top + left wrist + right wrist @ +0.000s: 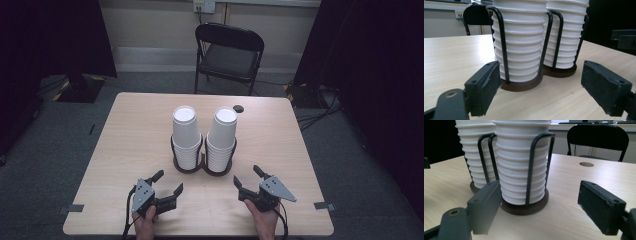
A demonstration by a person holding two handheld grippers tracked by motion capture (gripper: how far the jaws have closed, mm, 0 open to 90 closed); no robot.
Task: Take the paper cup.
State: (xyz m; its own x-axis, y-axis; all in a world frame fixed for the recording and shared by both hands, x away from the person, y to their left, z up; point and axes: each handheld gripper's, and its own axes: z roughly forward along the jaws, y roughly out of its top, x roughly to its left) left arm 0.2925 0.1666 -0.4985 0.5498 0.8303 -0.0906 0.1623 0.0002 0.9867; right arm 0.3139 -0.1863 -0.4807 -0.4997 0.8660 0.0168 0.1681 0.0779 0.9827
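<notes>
Two stacks of upside-down white paper cups stand side by side in a dark double holder (202, 167) with black wire hoops, at the middle of the table. The left stack (185, 135) and the right stack (222, 137) rise well above the hoops. My left gripper (166, 183) rests near the front edge, open, pointing at the left stack (520, 42) with nothing between its jaws. My right gripper (247, 178) is open too, aimed at the right stack (522, 162), jaws empty. Both sit a short way in front of the holder (524, 85) (526, 207).
The light wooden table (125, 140) has a round cable hole (238, 108) near its far edge. A black folding chair (227, 55) stands behind the table. Tape marks (325, 205) sit at the front corners. Dark curtains hang on both sides.
</notes>
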